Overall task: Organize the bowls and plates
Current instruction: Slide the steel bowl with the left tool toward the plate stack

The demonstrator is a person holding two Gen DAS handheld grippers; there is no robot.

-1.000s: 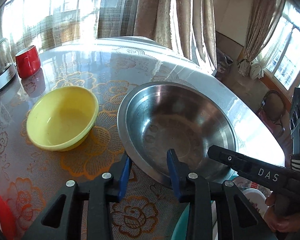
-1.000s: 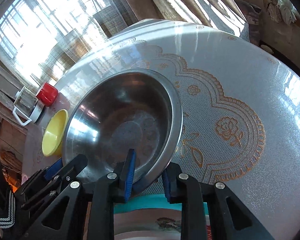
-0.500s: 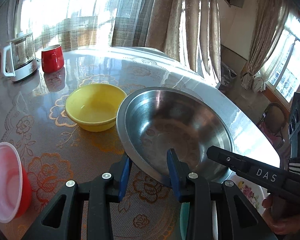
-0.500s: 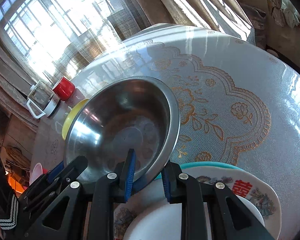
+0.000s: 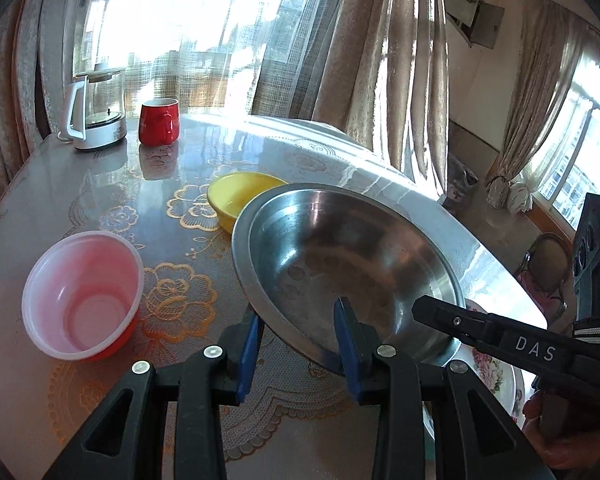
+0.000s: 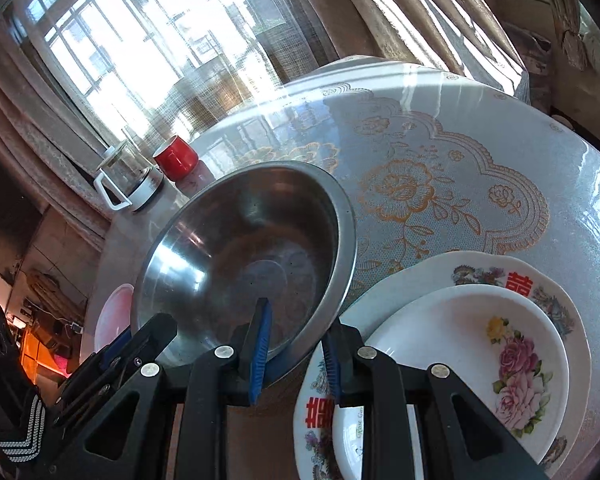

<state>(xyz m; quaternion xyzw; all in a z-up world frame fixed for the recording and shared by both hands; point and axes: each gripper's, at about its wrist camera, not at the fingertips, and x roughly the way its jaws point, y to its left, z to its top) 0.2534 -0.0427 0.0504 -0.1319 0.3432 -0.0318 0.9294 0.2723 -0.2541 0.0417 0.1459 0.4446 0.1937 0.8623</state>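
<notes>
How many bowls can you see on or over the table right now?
3: the steel bowl gripped at its rim by both grippers, the yellow bowl behind it, the red bowl at left. Others may be hidden.

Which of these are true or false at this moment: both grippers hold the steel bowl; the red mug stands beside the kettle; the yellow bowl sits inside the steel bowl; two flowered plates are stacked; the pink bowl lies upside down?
1. Both the left gripper and the right gripper clamp the rim of the steel bowl. True.
2. The red mug stands beside the kettle. True.
3. The yellow bowl sits inside the steel bowl. False: it rests on the table behind it.
4. A smaller flowered plate lies on a larger plate. True.
5. The pink bowl lies upside down. False: it is upright, mouth open.
</notes>
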